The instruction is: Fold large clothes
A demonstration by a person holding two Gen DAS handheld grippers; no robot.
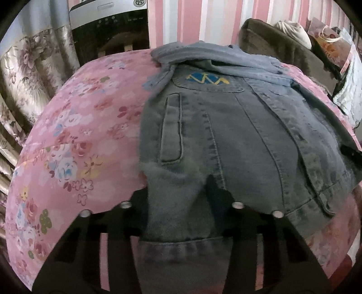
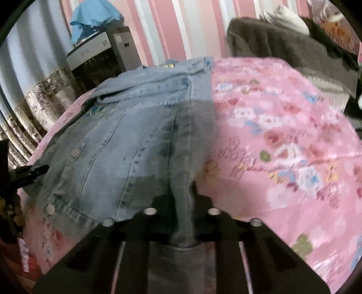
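Observation:
A blue denim jacket (image 1: 226, 126) lies on a pink floral bedsheet (image 1: 74, 135), its sleeves folded across the top and a blue and yellow zigzag emblem (image 1: 208, 79) near the collar. My left gripper (image 1: 181, 194) is shut on the jacket's bottom hem at its left corner. In the right wrist view the jacket (image 2: 126, 135) lies left of centre on the sheet (image 2: 282, 135). My right gripper (image 2: 183, 203) is shut on the hem at the jacket's right edge. The other gripper (image 2: 27, 171) shows at the left.
A brown blanket (image 1: 282, 45) and bags lie at the bed's far right. A grey appliance (image 2: 97, 54) with a blue cloth (image 2: 95, 15) on it stands by the striped wall. Floral curtains (image 1: 27, 74) hang on the left.

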